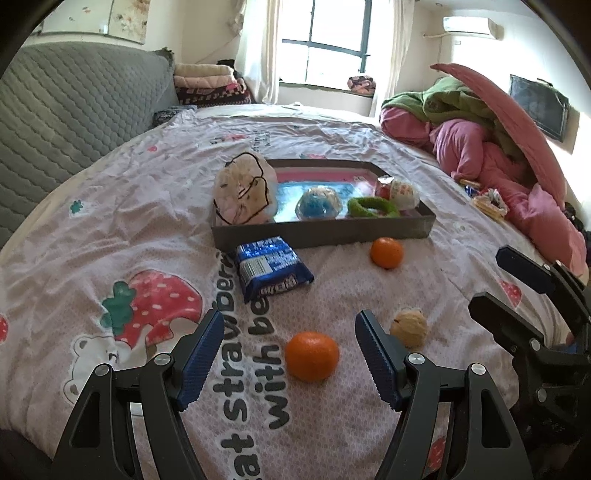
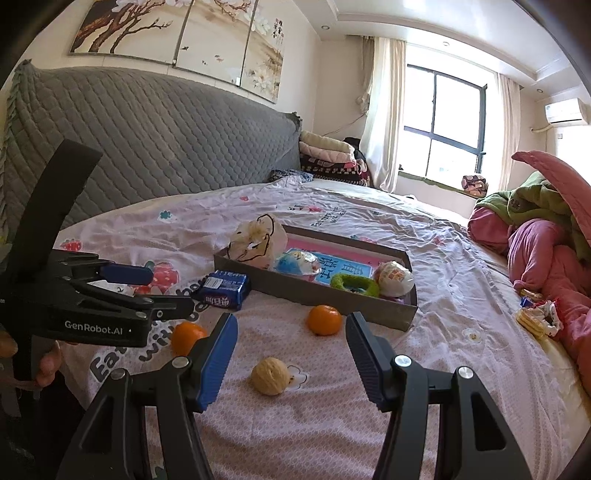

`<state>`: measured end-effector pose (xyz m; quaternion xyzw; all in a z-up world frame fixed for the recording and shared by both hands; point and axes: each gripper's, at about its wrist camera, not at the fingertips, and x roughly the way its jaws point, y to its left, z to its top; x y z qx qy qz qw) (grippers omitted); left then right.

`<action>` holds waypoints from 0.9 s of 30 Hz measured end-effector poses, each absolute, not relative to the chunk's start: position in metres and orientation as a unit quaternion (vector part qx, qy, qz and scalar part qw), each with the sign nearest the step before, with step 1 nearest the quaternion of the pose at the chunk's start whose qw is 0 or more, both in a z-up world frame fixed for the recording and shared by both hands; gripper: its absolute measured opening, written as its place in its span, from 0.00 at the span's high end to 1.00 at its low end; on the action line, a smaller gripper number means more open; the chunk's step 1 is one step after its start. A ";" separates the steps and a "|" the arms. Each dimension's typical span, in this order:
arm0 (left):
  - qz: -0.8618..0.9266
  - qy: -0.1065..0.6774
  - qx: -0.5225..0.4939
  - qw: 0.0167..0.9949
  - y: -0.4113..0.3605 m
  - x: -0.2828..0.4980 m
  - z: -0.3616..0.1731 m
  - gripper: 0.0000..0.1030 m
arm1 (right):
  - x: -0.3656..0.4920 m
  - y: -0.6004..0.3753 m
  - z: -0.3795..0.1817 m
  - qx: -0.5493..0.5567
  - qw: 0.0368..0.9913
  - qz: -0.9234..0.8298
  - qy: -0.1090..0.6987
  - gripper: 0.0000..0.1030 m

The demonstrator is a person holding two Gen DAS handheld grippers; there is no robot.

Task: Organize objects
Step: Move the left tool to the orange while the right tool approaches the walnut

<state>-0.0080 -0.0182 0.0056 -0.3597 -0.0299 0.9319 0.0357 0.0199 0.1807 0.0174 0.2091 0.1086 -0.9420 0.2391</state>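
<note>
Two wrist views of the bed (image 1: pixel 110 206), covered by a strawberry-print sheet.

Left view only: your left gripper (image 1: pixel 284 354) from behind, and your right gripper (image 1: pixel 517 291) entering at the right edge. Right view only: the three-panel painting (image 2: pixel 177 33) above the grey quilted headboard (image 2: pixel 147 136), your fingers (image 2: pixel 48 365) wrapped on the left gripper's handle at the left edge, and that gripper seen side-on (image 2: pixel 166 291).

Pose: your left gripper tilts down toward the sheet, jaws spread wide and holding nothing; the near orange (image 1: pixel 312 355) lies on the sheet in the gap between the pads, touched by neither. Your right gripper (image 2: pixel 291 354) points more shallowly, jaws also parted and empty, with the walnut (image 2: pixel 270 375) lying on the sheet between and ahead of them.

Count, loose on the sheet: two oranges (the second (image 1: pixel 386 252) lies just in front of the tray), one walnut (image 1: pixel 409 327), one blue snack packet (image 1: pixel 273 266) touching the tray's front wall.

Count, inside the grey tray (image 1: pixel 321 236): one printed bag (image 1: pixel 243 188) in the left corner, one blue-and-white wrapped ball (image 1: pixel 318 203), one green ring (image 1: pixel 373 206), one red-and-white wrapped item (image 1: pixel 397 192) in the right corner.

A heap of pink and green bedding (image 1: pixel 480 147) lies well apart, to the right.
</note>
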 end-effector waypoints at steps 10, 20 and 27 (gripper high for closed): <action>0.920 -0.033 -0.387 0.046 -0.018 -0.008 -0.011 0.27 | 0.016 0.185 0.006 0.232 0.248 -0.935 0.100 0.41; 0.914 -0.039 -0.402 0.048 -0.021 -0.012 -0.018 0.27 | 0.006 0.188 -0.002 0.251 0.256 -0.929 0.088 0.41; 0.916 -0.030 -0.398 0.048 -0.020 -0.013 -0.015 0.27 | 0.005 0.187 -0.004 0.254 0.261 -0.926 0.093 0.41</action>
